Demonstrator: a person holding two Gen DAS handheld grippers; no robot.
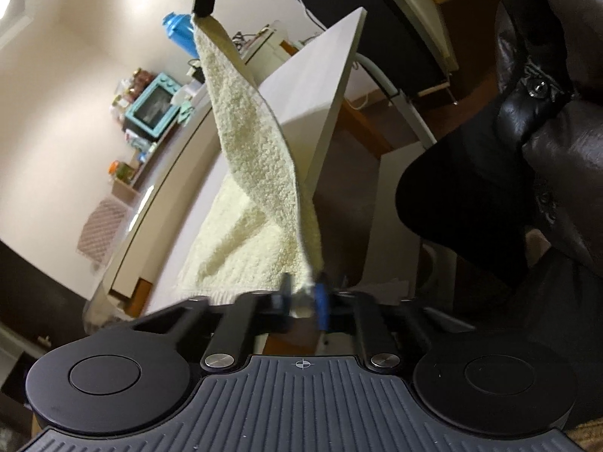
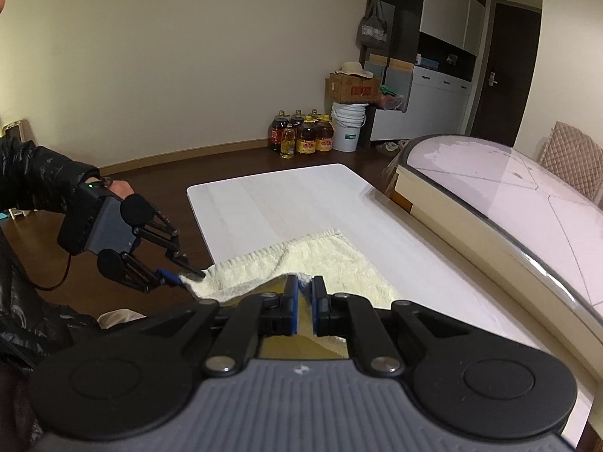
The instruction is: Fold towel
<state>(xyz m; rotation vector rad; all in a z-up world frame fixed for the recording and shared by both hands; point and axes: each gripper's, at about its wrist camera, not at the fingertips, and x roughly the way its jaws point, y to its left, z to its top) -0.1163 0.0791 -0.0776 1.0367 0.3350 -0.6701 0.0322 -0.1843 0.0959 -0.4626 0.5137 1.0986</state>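
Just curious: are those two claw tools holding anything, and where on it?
Yes: left gripper and right gripper each pinch a near corner of the cream towel.

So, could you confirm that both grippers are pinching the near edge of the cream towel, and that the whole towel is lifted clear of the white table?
Not quite: only the near edge is lifted. The right wrist view shows the left gripper and right gripper each shut on the towel, while its far, fringed part lies on the white table.
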